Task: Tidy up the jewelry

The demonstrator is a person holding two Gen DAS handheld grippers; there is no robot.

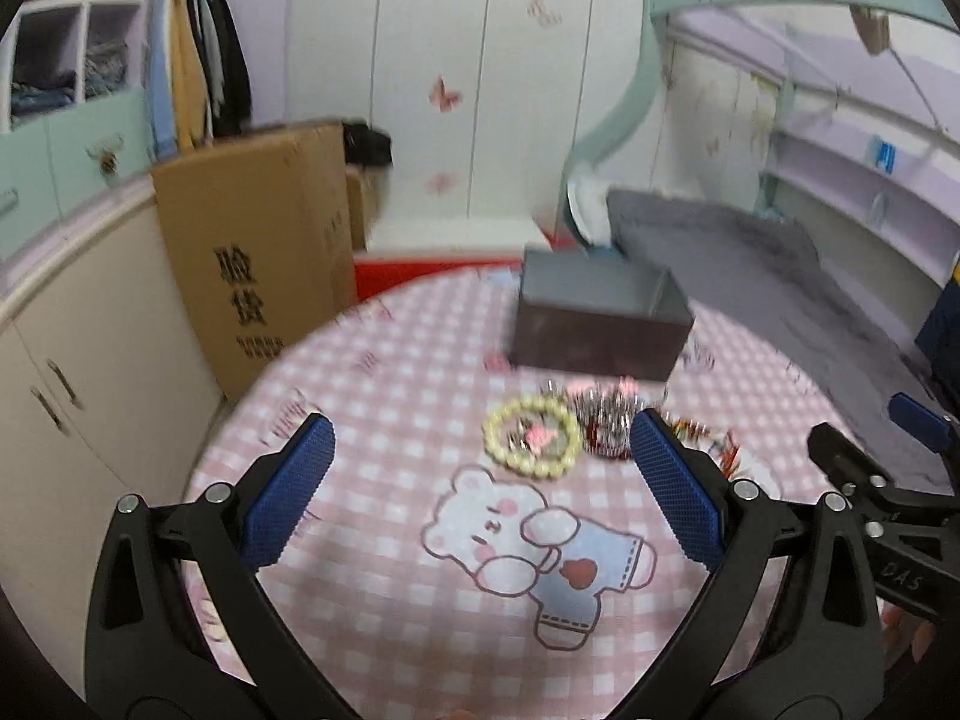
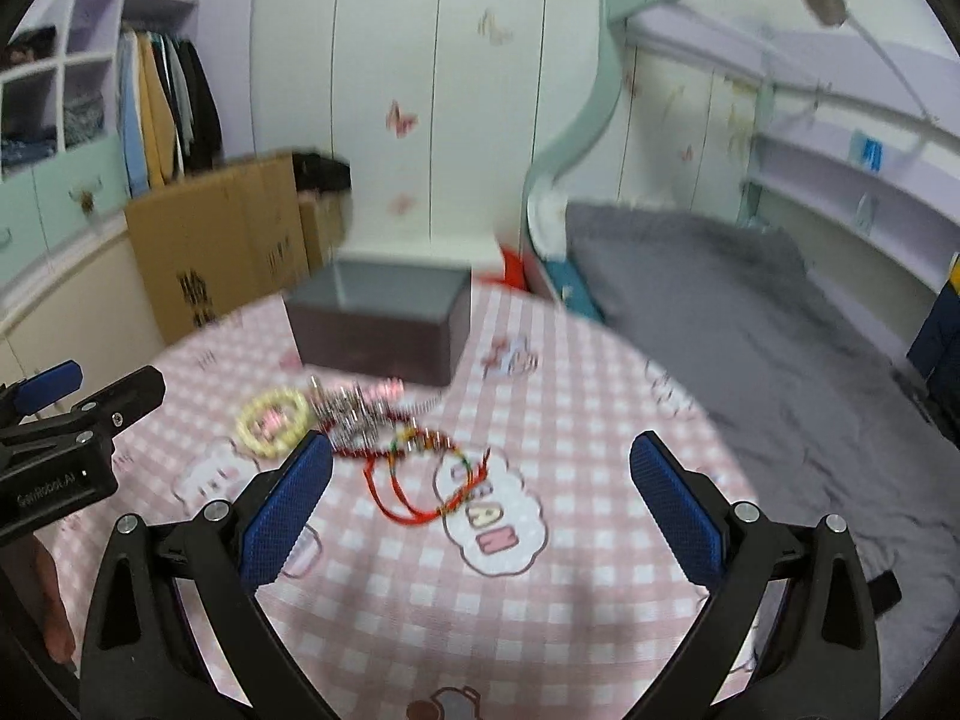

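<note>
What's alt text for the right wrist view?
Open right gripper hovers over a pink checked tablecloth, above a red string bracelet. Behind lie silver jewelry, a pale bead bracelet and an open grey box.

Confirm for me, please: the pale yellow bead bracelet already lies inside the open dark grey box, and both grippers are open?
Not quite. The pale yellow bead bracelet lies on the pink checked tablecloth in front of the open dark grey box, as the left wrist view shows. Both grippers are indeed open.

Both fisheye views were evenly lit by soft indoor light, without glare or hard shadows. Motion blur smeared the grey box [image 1: 600,330], the jewelry and the far wall. Straight lines bowed strongly toward the dark, vignetted corners.
</note>
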